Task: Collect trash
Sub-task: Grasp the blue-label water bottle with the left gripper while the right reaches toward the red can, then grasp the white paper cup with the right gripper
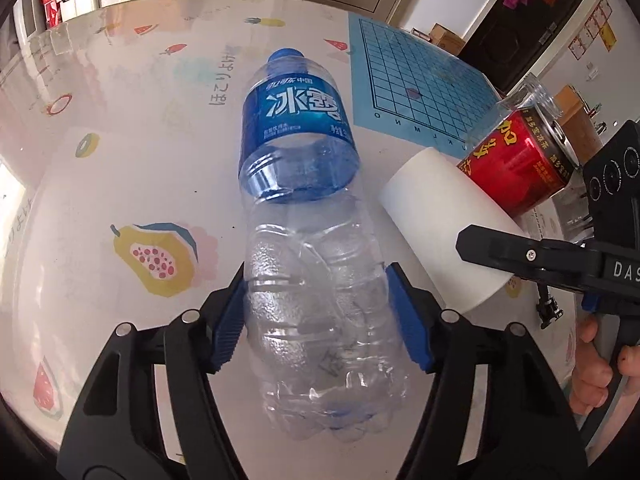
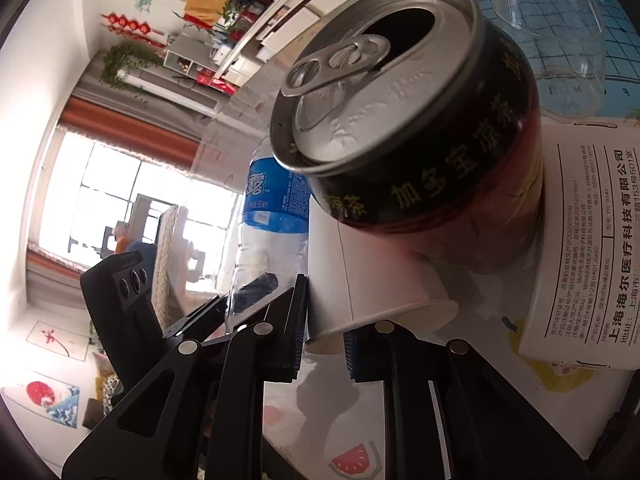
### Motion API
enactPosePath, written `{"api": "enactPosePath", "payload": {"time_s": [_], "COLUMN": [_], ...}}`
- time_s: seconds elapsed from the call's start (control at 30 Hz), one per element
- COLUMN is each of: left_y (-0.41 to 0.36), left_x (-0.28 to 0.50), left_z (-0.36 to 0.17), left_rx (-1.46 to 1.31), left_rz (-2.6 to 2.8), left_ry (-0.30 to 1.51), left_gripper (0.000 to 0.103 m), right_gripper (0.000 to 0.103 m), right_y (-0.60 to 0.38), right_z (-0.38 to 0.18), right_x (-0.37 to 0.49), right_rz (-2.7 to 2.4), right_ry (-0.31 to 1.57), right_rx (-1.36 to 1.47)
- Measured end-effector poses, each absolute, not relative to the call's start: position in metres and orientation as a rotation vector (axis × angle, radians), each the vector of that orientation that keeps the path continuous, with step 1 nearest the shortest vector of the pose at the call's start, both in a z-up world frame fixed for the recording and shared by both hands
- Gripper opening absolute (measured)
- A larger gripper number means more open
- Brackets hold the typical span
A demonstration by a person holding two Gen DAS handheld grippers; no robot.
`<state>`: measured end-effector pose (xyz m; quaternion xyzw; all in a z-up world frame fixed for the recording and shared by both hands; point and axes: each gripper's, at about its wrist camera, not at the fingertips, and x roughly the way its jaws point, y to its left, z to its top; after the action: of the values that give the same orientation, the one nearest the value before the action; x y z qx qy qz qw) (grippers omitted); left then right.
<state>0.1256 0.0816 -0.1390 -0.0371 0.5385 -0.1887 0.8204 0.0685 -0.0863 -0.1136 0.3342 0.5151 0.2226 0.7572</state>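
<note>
My left gripper [image 1: 316, 312] is shut on a crumpled clear water bottle [image 1: 304, 184] with a blue label and blue cap, its blue pads pressing the bottle's lower body above the table. My right gripper [image 2: 326, 344] is shut on the rim of a white paper cup [image 2: 360, 272] lying on its side; one finger is inside the mouth, one outside. The cup also shows in the left wrist view [image 1: 440, 220], with my right gripper [image 1: 492, 248] at its side. A red drink can [image 2: 420, 120] lies tilted against the cup, opened top toward the camera; it also shows at right [image 1: 520, 160].
The table [image 1: 120, 160] has a fruit-print cover. A blue grid mat [image 1: 416, 80] lies at the far right with a clear plastic cup [image 2: 560, 32] on it. A white printed box [image 2: 588, 248] sits beside the can. Shelves and cabinets stand beyond the table.
</note>
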Motion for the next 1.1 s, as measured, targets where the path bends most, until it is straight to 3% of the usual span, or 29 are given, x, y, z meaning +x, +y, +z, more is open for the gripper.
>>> {"api": "enactPosePath", "payload": {"time_s": [0.4, 0.83, 1.0, 1.07, 1.1], "left_y": [0.132, 0.243, 0.260, 0.256, 0.253], "left_x": [0.070, -0.069, -0.082, -0.077, -0.073], "left_z": [-0.081, -0.037, -0.047, -0.051, -0.052], "left_rx": [-0.082, -0.111, -0.173, -0.172, -0.174], "left_rz": [-0.371, -0.223, -0.203, -0.217, -0.226], "left_ry": [1.052, 0.985, 0.982, 0.976, 0.976], "left_gripper": [0.062, 0.061, 0.061, 0.061, 0.061], "right_gripper": [0.012, 0.012, 0.030, 0.053, 0.054], "right_y": [-0.056, 0.019, -0.020, -0.025, -0.024], "right_z": [-0.076, -0.033, -0.060, -0.070, -0.077], "right_x": [0.046, -0.009, 0.005, -0.002, -0.003], "right_rz": [0.618, 0.798, 0.672, 0.643, 0.640], "right_ry": [1.103, 1.088, 1.165, 1.200, 1.214], "right_rx": [0.610, 0.377, 0.520, 0.574, 0.602]}}
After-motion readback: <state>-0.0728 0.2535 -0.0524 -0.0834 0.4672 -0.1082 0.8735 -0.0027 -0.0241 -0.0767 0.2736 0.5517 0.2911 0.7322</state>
